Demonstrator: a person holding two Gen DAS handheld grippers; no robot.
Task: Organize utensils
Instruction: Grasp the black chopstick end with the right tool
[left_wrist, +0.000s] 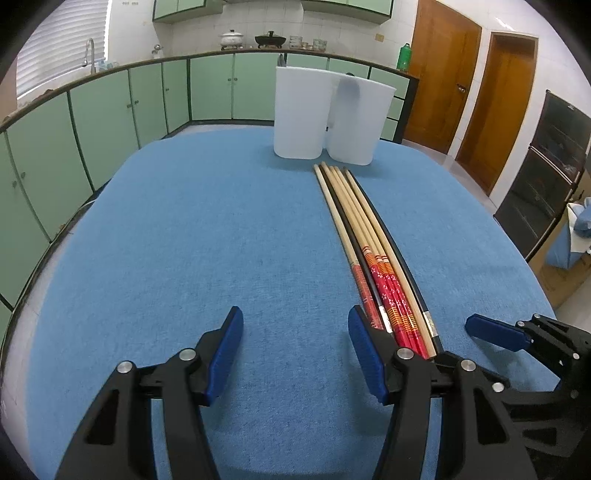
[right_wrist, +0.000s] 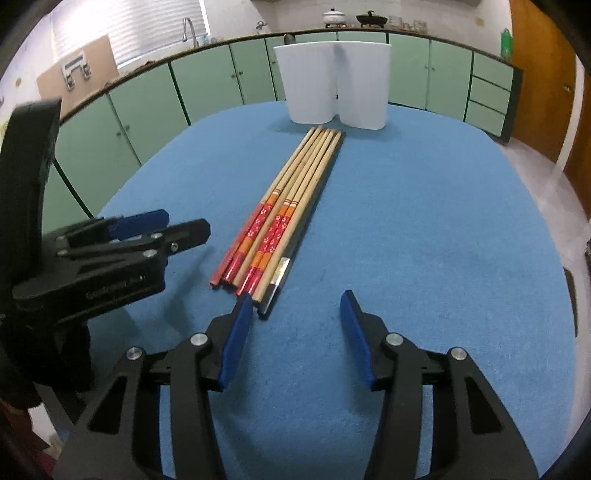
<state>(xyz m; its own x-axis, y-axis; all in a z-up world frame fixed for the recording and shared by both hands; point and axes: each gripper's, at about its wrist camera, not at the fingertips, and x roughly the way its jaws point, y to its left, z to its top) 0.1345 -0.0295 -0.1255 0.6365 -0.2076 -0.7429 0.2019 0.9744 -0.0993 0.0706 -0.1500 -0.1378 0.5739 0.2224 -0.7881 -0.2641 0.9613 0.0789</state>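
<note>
Chopsticks (right_wrist: 291, 206) are lying bundled on the blue tablecloth (right_wrist: 424, 229), tips pointing toward two white holders (right_wrist: 334, 86) at the far edge, w/ red flower-patterned ends nearest the grippers. Left gripper (left_wrist: 295, 354) is hovering over bare cloth just left of the bundle, jaws parted, nothing btwn them. Right gripper (right_wrist: 295, 332) is sitting at the bundle's near end, jaws apart, gripping nothing. Embossed lettering on the left gripper's body is too blurred to read.

Bare blue cloth (left_wrist: 184, 221) fills left and centre of the left wrist view; chopsticks (left_wrist: 364, 236) bar the right; white holders (left_wrist: 325, 118) block top centre.
</note>
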